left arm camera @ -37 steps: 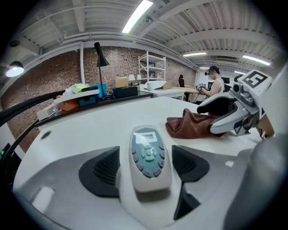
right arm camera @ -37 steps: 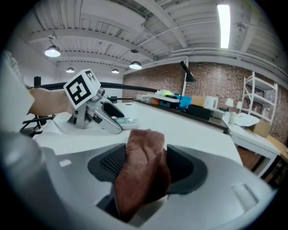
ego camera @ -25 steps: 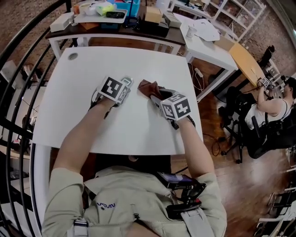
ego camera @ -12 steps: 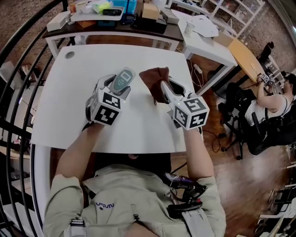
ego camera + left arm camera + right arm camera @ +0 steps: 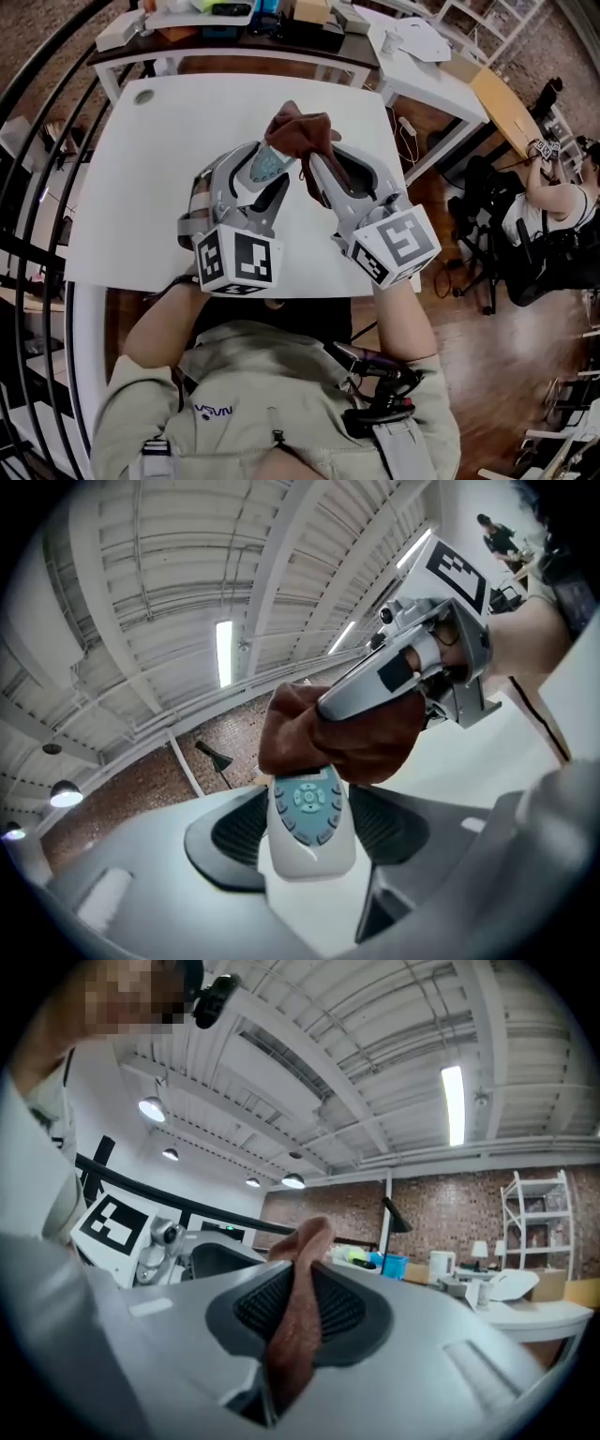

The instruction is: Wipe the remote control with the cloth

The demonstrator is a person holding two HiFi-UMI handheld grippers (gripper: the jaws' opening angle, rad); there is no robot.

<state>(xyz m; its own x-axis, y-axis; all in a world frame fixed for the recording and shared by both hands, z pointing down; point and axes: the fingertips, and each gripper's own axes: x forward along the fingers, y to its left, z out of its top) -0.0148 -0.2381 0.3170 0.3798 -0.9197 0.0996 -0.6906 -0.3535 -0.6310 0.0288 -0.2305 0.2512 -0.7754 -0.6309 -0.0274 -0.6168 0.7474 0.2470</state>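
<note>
Both grippers are raised above the white table (image 5: 131, 197) and point away from me, side by side. My left gripper (image 5: 260, 178) is shut on a pale grey remote control (image 5: 266, 167); in the left gripper view the remote (image 5: 307, 822) sits between the pads with its buttons facing the camera. My right gripper (image 5: 316, 173) is shut on a brown cloth (image 5: 298, 131). The cloth (image 5: 349, 735) is bunched over the remote's far end, with the right gripper (image 5: 412, 672) coming in from the right. In the right gripper view the cloth (image 5: 298, 1321) is pinched between the pads.
A dark desk (image 5: 234, 52) crowded with boxes stands behind the table. A second white table (image 5: 422, 80) with papers is at the back right. A black railing (image 5: 33, 122) runs along the left. A seated person (image 5: 553, 211) and office chairs are at the far right.
Both grippers have risen off the table towards me, the left carrying the remote and the right the cloth. The left gripper has rolled, and the cloth now lies against the remote's far end.
</note>
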